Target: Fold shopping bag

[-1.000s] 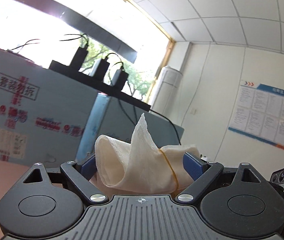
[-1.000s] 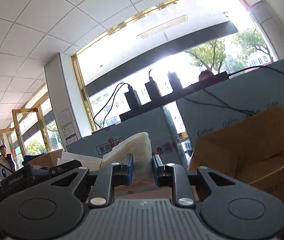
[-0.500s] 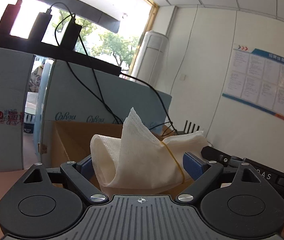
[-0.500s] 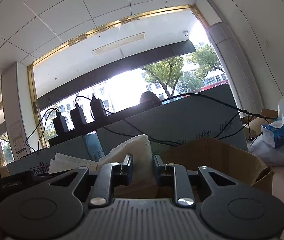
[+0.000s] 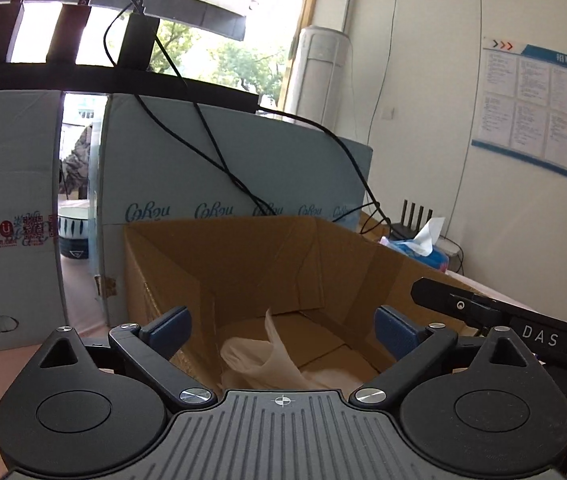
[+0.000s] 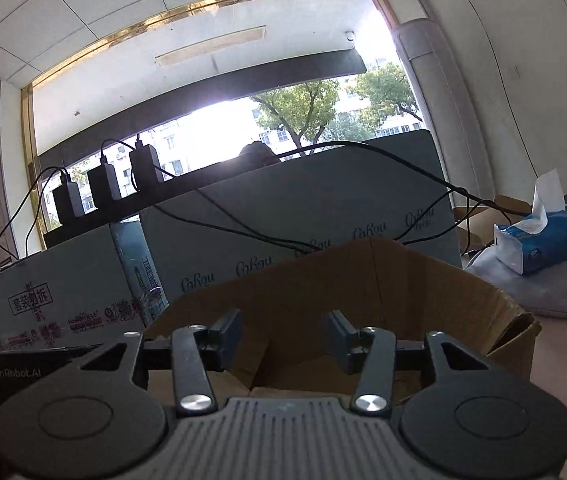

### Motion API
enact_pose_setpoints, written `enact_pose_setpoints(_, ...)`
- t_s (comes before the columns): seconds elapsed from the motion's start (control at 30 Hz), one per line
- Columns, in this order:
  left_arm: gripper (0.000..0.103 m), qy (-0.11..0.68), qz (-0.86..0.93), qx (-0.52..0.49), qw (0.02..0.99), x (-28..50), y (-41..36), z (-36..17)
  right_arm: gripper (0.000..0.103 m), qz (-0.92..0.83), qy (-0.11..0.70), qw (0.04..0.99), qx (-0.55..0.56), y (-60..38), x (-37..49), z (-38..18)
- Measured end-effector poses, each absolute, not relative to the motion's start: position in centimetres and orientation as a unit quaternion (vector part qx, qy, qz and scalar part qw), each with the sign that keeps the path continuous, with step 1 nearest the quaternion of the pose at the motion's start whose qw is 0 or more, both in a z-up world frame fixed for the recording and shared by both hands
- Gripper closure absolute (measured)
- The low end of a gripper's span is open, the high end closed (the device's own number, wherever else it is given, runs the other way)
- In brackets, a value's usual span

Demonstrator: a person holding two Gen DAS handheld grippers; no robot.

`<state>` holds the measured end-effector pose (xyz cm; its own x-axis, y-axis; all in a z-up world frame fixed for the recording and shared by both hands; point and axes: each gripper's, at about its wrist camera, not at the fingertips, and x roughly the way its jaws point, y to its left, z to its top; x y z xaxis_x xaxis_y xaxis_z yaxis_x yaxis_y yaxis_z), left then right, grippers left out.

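Left wrist | bag [image 5: 267, 360] dropped into box [image 5: 243, 264] | both tools opening, empty

My left gripper [image 5: 281, 326] is black with blue pads [image 5: 393, 328]; my right gripper [image 6: 283, 334] has the same black frame and dusty blue pads. The shopping bag [image 5: 271, 362] is creamy white, lying in a plain brown cardboard box [image 5: 243, 264]. Behind it stand pale grey-blue boards [image 5: 235, 176] printed with darker blue script. The tissue pack [image 6: 543, 242] is bright blue and white.
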<state>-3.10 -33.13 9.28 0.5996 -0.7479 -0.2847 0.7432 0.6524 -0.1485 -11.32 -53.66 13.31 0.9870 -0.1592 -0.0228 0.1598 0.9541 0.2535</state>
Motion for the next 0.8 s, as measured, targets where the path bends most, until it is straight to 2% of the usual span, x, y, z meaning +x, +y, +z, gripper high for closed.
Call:
enact_pose_setpoints(0.2, 0.000, 0.128, -0.426, -0.028, 0.895, -4.6, -29.8, 9.6, 0.018, -0.072, -0.022, 0.989, 0.130, -51.5, -12.1, 13.5)
enact_pose_setpoints(0.3, 0.000, 0.110, -0.417, -0.045, 0.901, -5.4, -27.8, 9.9, 0.009, -0.046, -0.034, 0.992, 0.111, -49.1, -15.8, 15.3)
enact_pose_setpoints(0.53, 0.000, 0.059, -0.387, -0.060, 0.918, -7.2, -21.4, 10.1, 0.000, -0.027, -0.050, 0.996, 0.073, -42.4, -16.4, 16.1)
enact_pose_setpoints(0.8, 0.000, 0.041, -0.308, -0.033, 0.950, -9.0, -13.1, 8.9, 0.000, 0.033, -0.036, 0.998, 0.027, -34.0, -14.7, 14.8)
